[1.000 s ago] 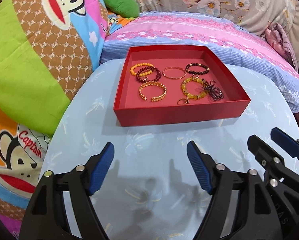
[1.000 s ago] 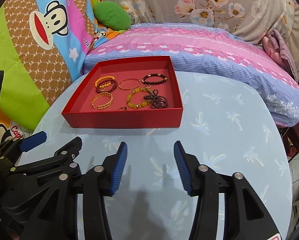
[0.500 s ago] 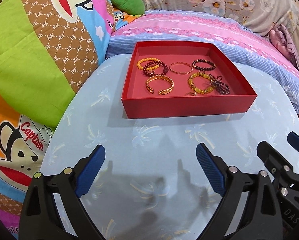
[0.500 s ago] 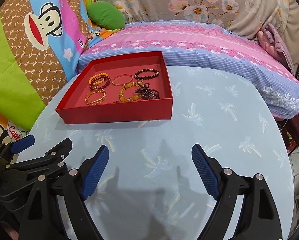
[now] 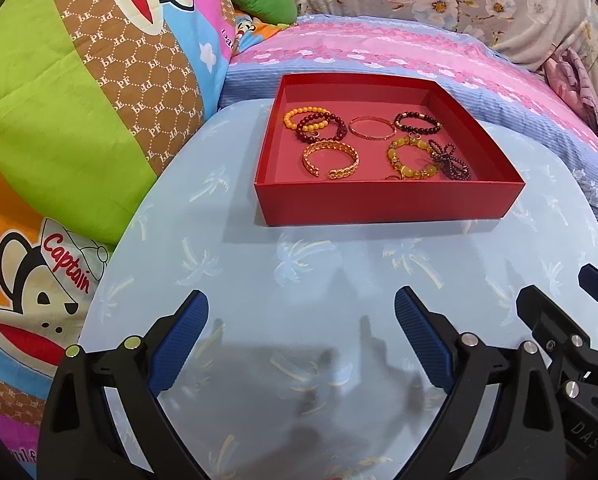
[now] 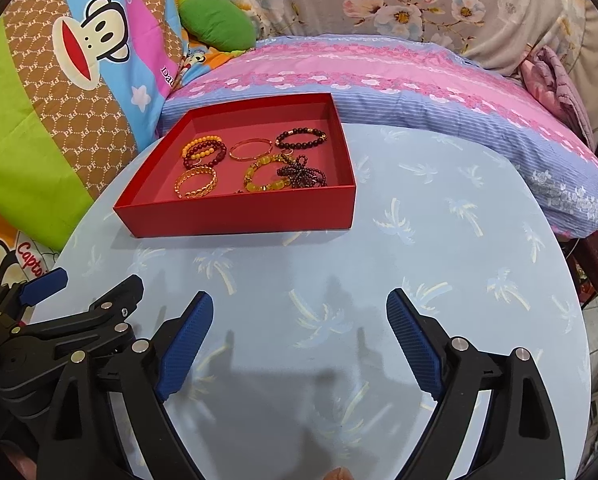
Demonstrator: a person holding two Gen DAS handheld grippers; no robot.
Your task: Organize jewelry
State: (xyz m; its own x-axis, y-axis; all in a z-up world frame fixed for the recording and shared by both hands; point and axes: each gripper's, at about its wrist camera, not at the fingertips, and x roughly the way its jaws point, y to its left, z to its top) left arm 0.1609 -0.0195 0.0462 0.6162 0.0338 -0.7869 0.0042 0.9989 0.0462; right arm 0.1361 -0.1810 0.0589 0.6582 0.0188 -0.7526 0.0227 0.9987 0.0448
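A red tray [image 5: 387, 204] [image 6: 235, 216] sits at the far side of the round blue table [image 5: 235, 264]. It holds several bracelets: a gold chain cuff [image 5: 331, 160], orange beads [image 5: 299, 114], dark red beads [image 5: 323, 128], a thin gold bangle [image 5: 371, 128], a dark bead bracelet [image 5: 417, 122], yellow beads [image 5: 411, 158] and a dark beaded tangle [image 5: 451, 160]. My left gripper [image 5: 301, 296] hovers open over bare table, short of the tray. Beside it my right gripper [image 6: 299, 296] has its jaws opening wide, with nothing between them.
A monkey-print quilt [image 5: 79, 120] rises at the table's left edge. A pink and blue pillow [image 6: 419, 92] lies behind the tray, with a green cushion [image 6: 219, 26] further back. The table's right edge [image 6: 579, 320] drops to the floor.
Both grippers' jaws have spread much wider, the right one most. The tray and the bracelets have not moved.
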